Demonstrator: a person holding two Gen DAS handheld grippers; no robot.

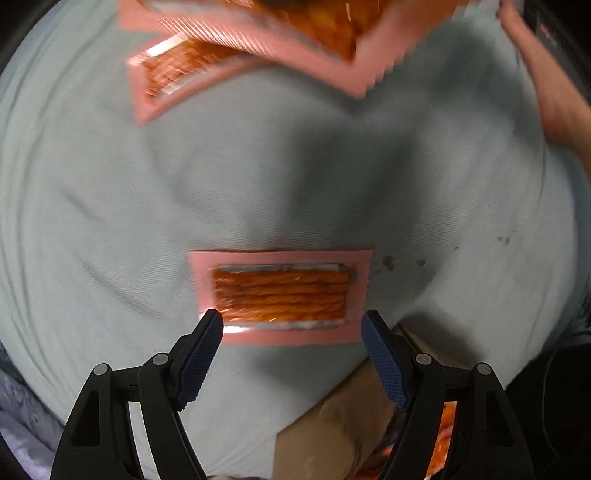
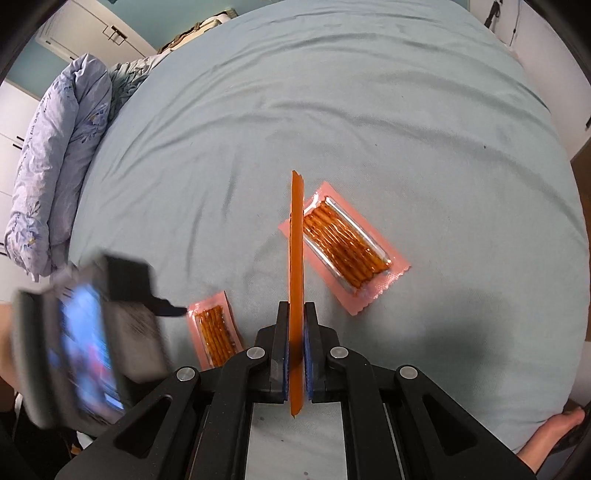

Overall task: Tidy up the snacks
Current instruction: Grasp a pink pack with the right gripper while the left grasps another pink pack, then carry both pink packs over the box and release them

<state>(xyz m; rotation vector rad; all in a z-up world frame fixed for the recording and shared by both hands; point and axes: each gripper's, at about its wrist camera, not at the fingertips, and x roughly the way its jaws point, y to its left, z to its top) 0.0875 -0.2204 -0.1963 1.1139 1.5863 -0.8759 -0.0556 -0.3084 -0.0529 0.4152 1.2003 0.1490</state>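
Observation:
Pink snack packs with orange sticks lie on a pale green bed sheet (image 2: 332,110). My left gripper (image 1: 291,325) is open, its fingertips just over the near edge of one pack (image 1: 282,295). It also shows in the right wrist view (image 2: 214,328). My right gripper (image 2: 295,332) is shut on a pink pack (image 2: 296,258) held edge-on above the bed. That held pack appears blurred at the top of the left wrist view (image 1: 295,29). Another pack (image 2: 343,247) lies flat beyond it; it is also in the left wrist view (image 1: 170,74).
A brown cardboard box (image 1: 343,424) with orange packs inside sits below the left gripper at the bed's edge. A blue floral duvet (image 2: 55,166) is piled at the bed's far left. The left gripper's body with a phone (image 2: 85,350) is blurred at left. A bare foot (image 2: 554,435) stands at lower right.

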